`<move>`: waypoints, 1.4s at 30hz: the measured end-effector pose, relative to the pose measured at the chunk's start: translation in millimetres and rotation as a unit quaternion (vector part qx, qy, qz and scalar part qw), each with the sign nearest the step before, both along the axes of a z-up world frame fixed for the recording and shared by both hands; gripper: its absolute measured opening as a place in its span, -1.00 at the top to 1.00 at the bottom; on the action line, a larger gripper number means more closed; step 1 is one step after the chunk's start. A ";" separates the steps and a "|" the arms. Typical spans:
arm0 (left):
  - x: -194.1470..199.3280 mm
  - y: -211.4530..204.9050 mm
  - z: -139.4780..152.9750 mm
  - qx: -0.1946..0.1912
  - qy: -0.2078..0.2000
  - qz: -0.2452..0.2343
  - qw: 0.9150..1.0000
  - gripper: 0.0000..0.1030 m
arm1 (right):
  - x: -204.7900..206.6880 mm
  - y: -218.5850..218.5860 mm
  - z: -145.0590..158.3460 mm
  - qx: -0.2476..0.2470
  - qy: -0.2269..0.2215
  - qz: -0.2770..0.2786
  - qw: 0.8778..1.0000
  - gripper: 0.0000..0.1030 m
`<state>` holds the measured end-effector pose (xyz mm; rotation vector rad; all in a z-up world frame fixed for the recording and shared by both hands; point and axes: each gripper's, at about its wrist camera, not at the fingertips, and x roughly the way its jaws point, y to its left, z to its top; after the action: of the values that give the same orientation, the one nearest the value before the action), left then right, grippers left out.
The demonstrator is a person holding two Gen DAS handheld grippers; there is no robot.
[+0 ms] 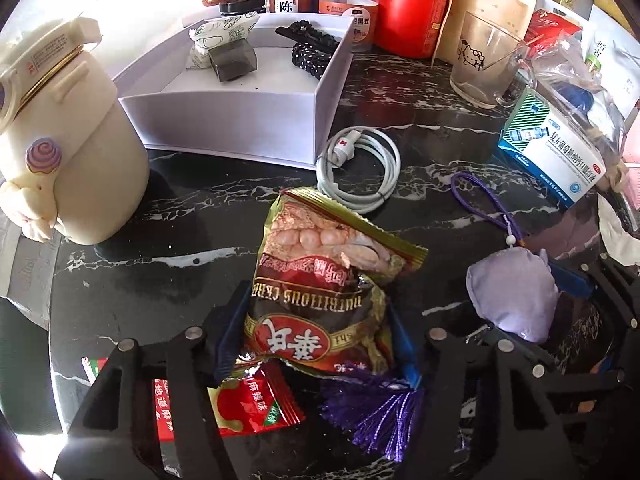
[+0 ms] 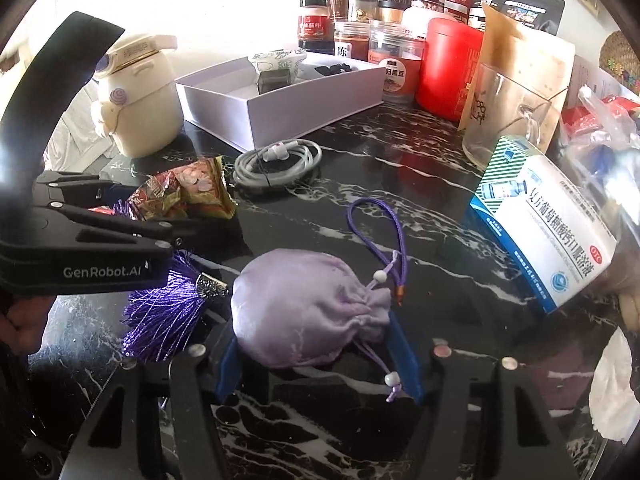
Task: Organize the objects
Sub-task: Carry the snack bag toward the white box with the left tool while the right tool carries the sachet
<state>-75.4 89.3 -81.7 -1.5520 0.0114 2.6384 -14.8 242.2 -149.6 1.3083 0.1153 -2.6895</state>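
Note:
My left gripper is shut on a red and gold snack packet, blue pads pressing its lower sides; the packet also shows in the right wrist view. My right gripper is shut on a lilac drawstring pouch, also seen in the left wrist view. The pouch's purple tassel and cord loop trail on the black marble counter. An open white box holding a patterned packet, a grey block and black hair clips stands behind.
A coiled white cable lies in front of the box. A cream jar stands left, a blue and white medicine carton and glass mug right. A red canister and spice jars line the back. Red sachets lie under my left gripper.

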 end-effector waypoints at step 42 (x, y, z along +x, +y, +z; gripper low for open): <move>38.2 -12.9 89.0 0.010 0.057 -0.006 0.998 -0.10 | 28.3 -9.1 91.8 -0.033 0.096 0.032 0.994 -0.23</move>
<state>-37.1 76.5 7.3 -1.3886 0.0010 2.7059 13.5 233.0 -57.9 1.0095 0.0863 -2.7338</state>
